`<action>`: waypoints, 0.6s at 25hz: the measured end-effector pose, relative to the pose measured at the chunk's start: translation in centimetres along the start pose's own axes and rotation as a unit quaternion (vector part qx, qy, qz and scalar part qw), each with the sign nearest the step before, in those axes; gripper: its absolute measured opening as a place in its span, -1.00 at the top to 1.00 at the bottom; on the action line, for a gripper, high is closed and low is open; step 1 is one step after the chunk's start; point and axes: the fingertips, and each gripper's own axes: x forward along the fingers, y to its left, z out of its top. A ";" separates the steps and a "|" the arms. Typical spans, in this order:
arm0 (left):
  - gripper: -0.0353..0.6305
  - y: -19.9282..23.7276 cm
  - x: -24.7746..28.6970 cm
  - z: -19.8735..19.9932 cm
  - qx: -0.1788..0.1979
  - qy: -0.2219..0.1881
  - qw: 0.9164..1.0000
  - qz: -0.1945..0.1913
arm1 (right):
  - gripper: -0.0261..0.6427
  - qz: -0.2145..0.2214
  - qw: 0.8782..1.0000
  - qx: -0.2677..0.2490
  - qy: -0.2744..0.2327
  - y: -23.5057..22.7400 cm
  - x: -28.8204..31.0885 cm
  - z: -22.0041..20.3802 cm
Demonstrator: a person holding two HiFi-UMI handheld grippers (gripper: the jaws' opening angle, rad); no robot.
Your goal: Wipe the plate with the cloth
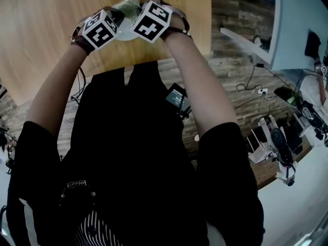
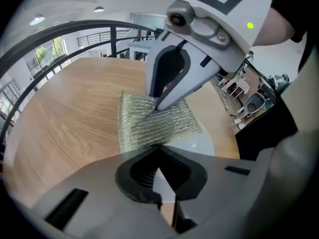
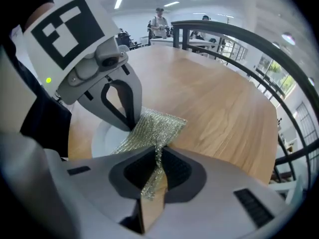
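A glittery green-silver cloth [image 2: 154,123] lies over a pale plate [image 2: 202,142] on the wooden table. In the left gripper view my left gripper [image 2: 160,183] is shut on the plate's near rim. My right gripper [image 2: 160,105] comes in from above with its tips pinched on the cloth. In the right gripper view the right gripper [image 3: 153,176] is shut on a fold of the cloth [image 3: 154,128], and the left gripper [image 3: 130,126] meets the plate [image 3: 102,138] at its edge. In the head view both grippers [image 1: 114,23] [image 1: 139,18] meet over the cloth [image 1: 128,4], which hides most of the plate.
The round wooden table [image 1: 46,40] spreads left and far of the plate, and its near edge runs just below my hands. A dark railing [image 3: 259,49] curves behind the table. On the floor to the right lie cables and a power strip [image 1: 261,91].
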 end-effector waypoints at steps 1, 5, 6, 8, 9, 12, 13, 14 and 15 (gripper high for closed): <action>0.91 0.0 -0.1 0.1 0.002 0.000 1.000 0.001 | 0.79 -0.007 1.000 -0.017 0.000 -0.3 0.1 0.5; 0.91 0.3 0.0 0.3 -0.005 -0.005 1.000 0.010 | 0.79 -0.018 0.999 -0.030 -0.006 -0.5 0.1 0.7; 0.91 0.3 0.1 0.3 -0.009 -0.005 1.000 0.009 | 0.79 -0.009 1.000 -0.015 -0.009 0.1 0.1 0.2; 0.91 0.2 0.3 0.1 -0.011 -0.004 1.000 0.007 | 0.79 0.023 0.999 0.031 -0.015 1.6 0.1 -1.1; 0.91 0.2 0.4 0.1 -0.010 -0.002 1.000 0.006 | 0.79 0.040 0.997 0.060 -0.021 2.4 0.2 -1.7; 0.91 0.2 0.6 0.1 -0.008 -0.001 1.000 0.005 | 0.79 0.071 0.983 0.163 -0.042 3.8 0.3 -2.9; 0.91 0.2 0.6 0.1 -0.009 -0.002 1.000 0.005 | 0.79 0.078 0.976 0.197 -0.047 4.1 0.4 -3.2; 0.91 0.2 0.6 0.1 -0.008 -0.003 1.000 0.005 | 0.79 0.082 0.972 0.216 -0.050 4.3 0.4 -3.2; 0.91 0.2 0.6 0.1 -0.006 -0.003 1.000 0.006 | 0.79 0.082 0.972 0.217 -0.050 4.3 0.4 -3.1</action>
